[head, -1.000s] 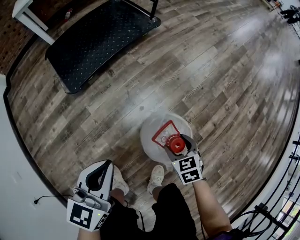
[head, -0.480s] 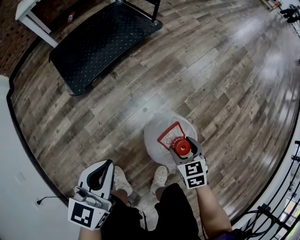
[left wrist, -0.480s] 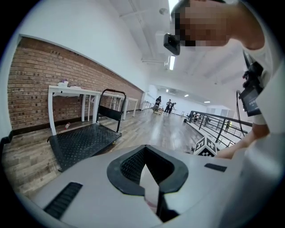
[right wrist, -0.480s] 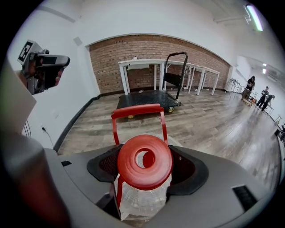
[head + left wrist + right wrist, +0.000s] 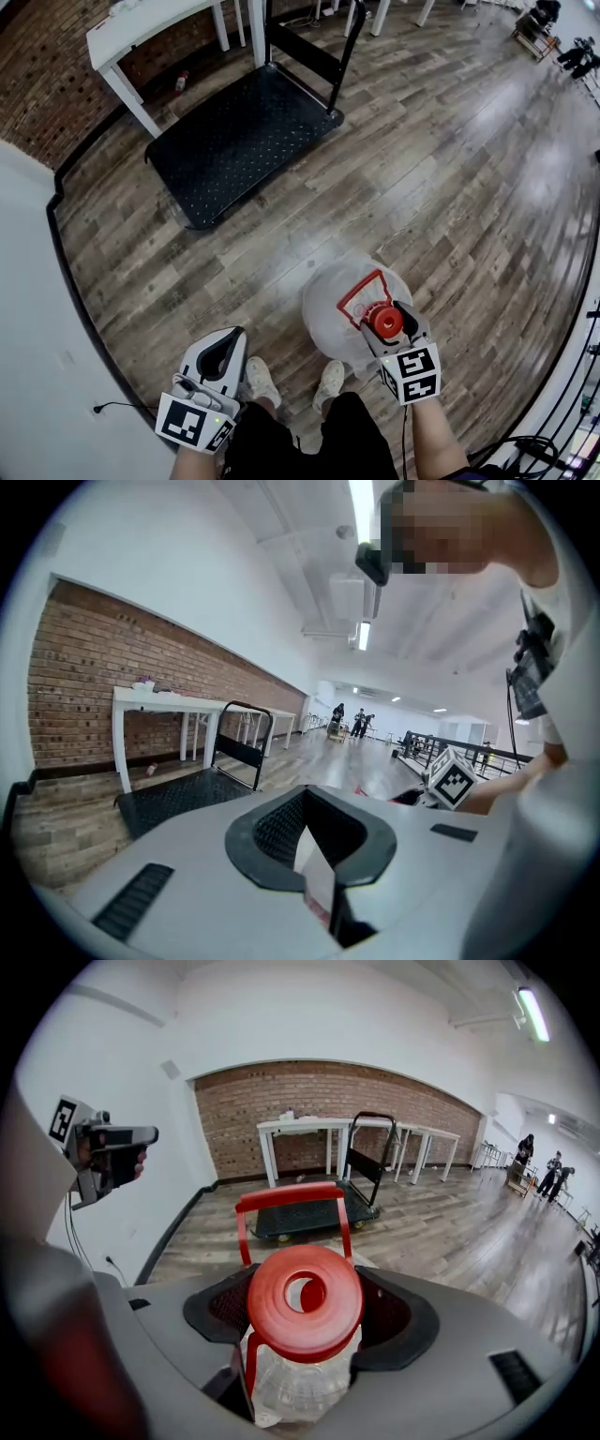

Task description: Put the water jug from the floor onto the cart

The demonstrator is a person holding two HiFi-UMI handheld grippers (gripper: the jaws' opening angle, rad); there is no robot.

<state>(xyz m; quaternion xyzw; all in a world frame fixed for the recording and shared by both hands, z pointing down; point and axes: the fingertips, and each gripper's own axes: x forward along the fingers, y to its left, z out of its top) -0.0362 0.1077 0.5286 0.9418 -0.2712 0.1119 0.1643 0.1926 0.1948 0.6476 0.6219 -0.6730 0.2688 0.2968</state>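
Right gripper (image 5: 384, 317) jaws clamped wide round neck of water jug (image 5: 328, 302), under red cap, near right. Left gripper (image 5: 228, 342) jaws together, empty. Cart (image 5: 234, 150) far left.

A white table (image 5: 141, 23) stood against a brick wall (image 5: 47, 89), and a small reddish object (image 5: 181, 82) lay beneath it on the wooden floor (image 5: 450, 169). Well away from the table, a black cable (image 5: 122, 407) trailed along the foot of a white wall (image 5: 37, 356). Several people (image 5: 527, 1152) stood far beyond the table's other end.
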